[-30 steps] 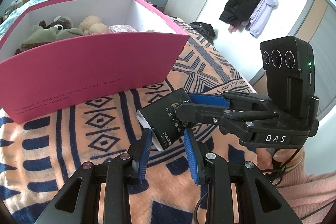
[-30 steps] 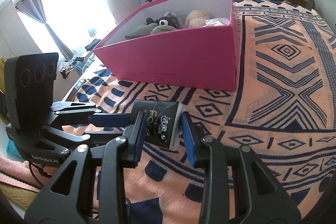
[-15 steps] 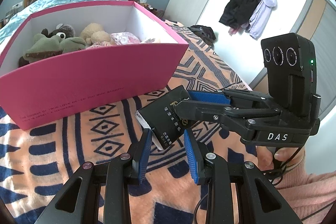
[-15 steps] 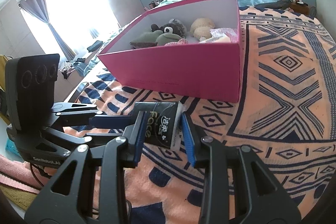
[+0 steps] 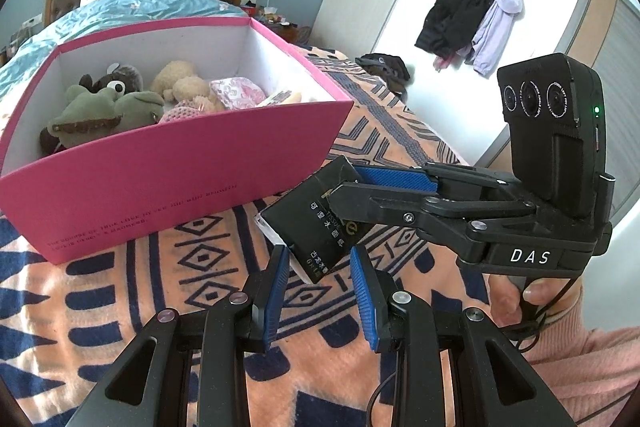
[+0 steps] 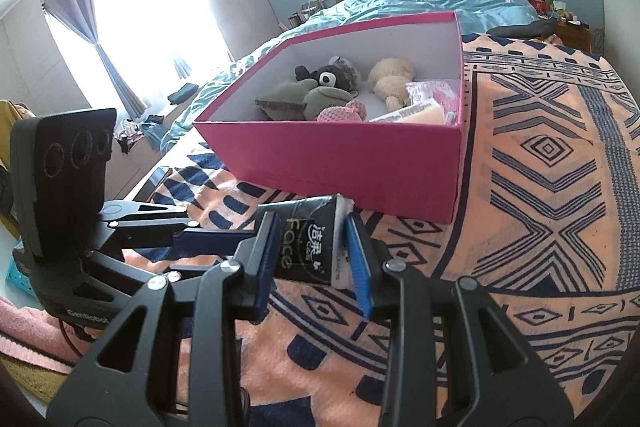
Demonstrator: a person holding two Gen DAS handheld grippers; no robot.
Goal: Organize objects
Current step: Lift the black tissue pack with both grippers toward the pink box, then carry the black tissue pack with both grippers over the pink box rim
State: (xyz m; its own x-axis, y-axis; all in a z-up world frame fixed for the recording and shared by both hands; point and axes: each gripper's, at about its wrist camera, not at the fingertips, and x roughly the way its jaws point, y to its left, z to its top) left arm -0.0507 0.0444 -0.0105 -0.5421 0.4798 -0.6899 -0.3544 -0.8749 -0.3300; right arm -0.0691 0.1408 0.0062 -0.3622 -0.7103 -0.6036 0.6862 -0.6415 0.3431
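Bedroom setting: a fuzzy peach blanket (image 6: 520,227) with navy geometric pattern covered the bed. On it stood a rigid pink cardboard box (image 6: 360,163) with white interior, holding plush toys (image 6: 316,91). Near the box's front wall, above the blanket, the right gripper (image 6: 310,247) pinched a soft black rectangular tissue pack (image 6: 308,243), long axis pointing toward the box. The left gripper (image 5: 316,269) was pressed to its narrowest, its blue ribbed pads (image 5: 364,291) flanking the pack's near corner; contact could not be determined.

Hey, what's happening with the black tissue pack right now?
Right gripper shut on tissue pack, held above blanket. Left gripper shut, empty. Pink box just ahead, path clear.
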